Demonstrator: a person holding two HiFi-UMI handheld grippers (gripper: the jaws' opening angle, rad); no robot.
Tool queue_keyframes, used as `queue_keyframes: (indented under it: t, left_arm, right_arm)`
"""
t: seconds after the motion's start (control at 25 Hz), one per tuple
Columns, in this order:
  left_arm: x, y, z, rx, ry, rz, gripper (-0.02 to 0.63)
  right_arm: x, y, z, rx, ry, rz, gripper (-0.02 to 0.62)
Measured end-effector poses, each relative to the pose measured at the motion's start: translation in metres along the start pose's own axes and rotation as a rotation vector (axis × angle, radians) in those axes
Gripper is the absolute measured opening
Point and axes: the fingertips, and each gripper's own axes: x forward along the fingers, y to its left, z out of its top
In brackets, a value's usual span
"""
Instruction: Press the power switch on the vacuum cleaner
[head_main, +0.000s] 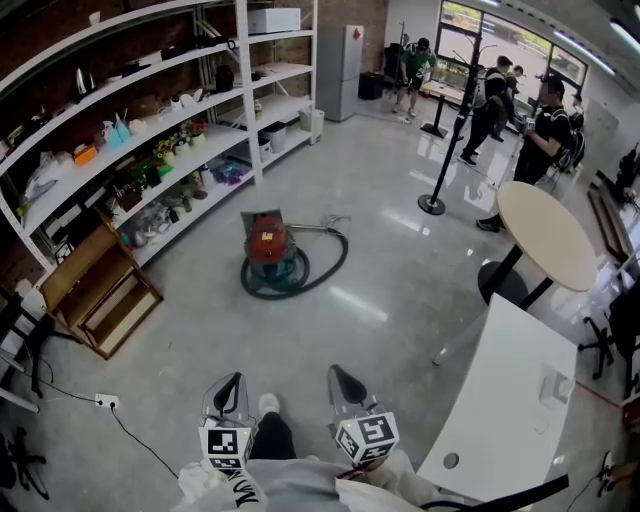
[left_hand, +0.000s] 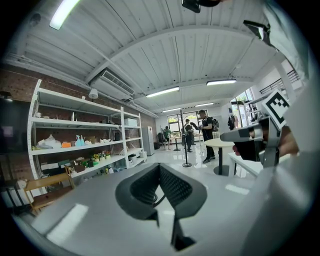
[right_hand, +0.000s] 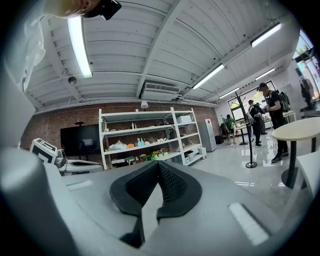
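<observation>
- The vacuum cleaner (head_main: 268, 250) stands on the polished grey floor (head_main: 400, 300) in the middle of the room, well ahead of both grippers; its top is red and its base teal; its dark hose (head_main: 325, 270) lies in a loop around it on the floor; its power switch is too small to make out.
- The left gripper (head_main: 233, 385) is held low at the bottom edge of the head view, with its marker cube towards the person; in the left gripper view its two black jaws are pressed together at the tips with nothing between them — only floor and the far room show beyond.
- The right gripper (head_main: 338, 378) hangs just beside it, on its right; the right gripper view shows its jaws likewise closed tip to tip and empty.
- Neither gripper touches the vacuum cleaner.
- A long white shelving unit (head_main: 150, 130) runs along the brick wall at the left, loaded with small items; a wooden stepped stand (head_main: 100, 290) sits on the floor at its near end.
- A white table (head_main: 510, 400) stands at the right, near the right gripper; a round table (head_main: 545, 235) stands beyond it.
- A black post on a round base (head_main: 440, 160) stands behind the vacuum cleaner; several people (head_main: 545, 130) stand at the far right — near the windows.
</observation>
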Motion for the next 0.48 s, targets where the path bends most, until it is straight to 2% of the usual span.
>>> queue_keyframes:
  t: [0.48]
  left_arm:
    - [0.062,0.039,-0.001,-0.018,-0.007,-0.010,0.000]
  right_arm:
    - [0.069,-0.011,0.002,-0.016,0.028,-0.012,0.000]
